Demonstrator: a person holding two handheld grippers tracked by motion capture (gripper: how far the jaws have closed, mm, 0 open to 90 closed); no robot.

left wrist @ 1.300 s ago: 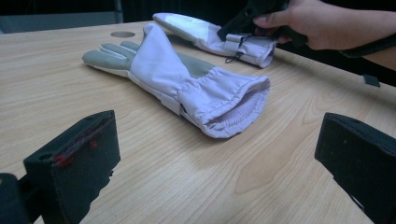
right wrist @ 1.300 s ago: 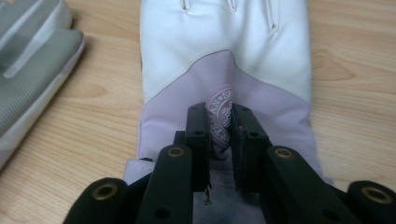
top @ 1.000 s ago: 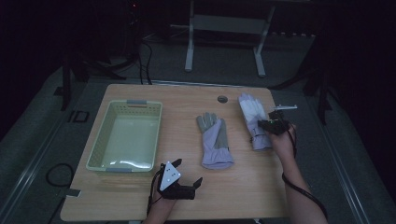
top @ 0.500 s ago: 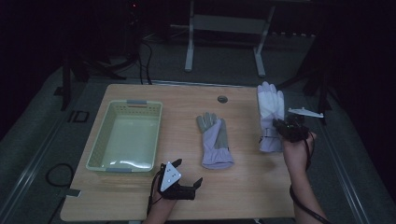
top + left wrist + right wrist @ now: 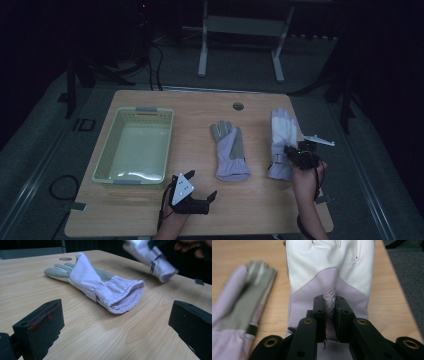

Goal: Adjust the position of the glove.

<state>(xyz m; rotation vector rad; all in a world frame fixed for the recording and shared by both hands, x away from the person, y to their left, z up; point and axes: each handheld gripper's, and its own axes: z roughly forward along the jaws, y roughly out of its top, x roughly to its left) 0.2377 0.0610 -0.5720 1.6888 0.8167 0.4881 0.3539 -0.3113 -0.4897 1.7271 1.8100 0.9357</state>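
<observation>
A lilac-and-white glove (image 5: 281,142) lies at the table's right side, and my right gripper (image 5: 295,156) is shut on a pinch of its cuff fabric (image 5: 331,305), near a round printed crest. A second lilac glove with a grey palm (image 5: 229,150) lies flat at mid-table, its elastic cuff (image 5: 125,296) turned toward my left gripper (image 5: 202,200). That gripper rests near the front edge with its black jaws wide apart and only bare wood between them. The held glove (image 5: 152,261) appears blurred at the upper right of the left gripper view.
A pale green slotted basket (image 5: 106,161) stands on the table's left half. A round grommet hole (image 5: 238,106) sits near the far edge. A small white object (image 5: 320,141) lies by the right edge. Dark floor and a metal stand (image 5: 240,30) lie beyond.
My right gripper has carried the white glove rightward and then back toward the near side, so the glove now lies farther right and nearer. The left gripper has stayed put.
</observation>
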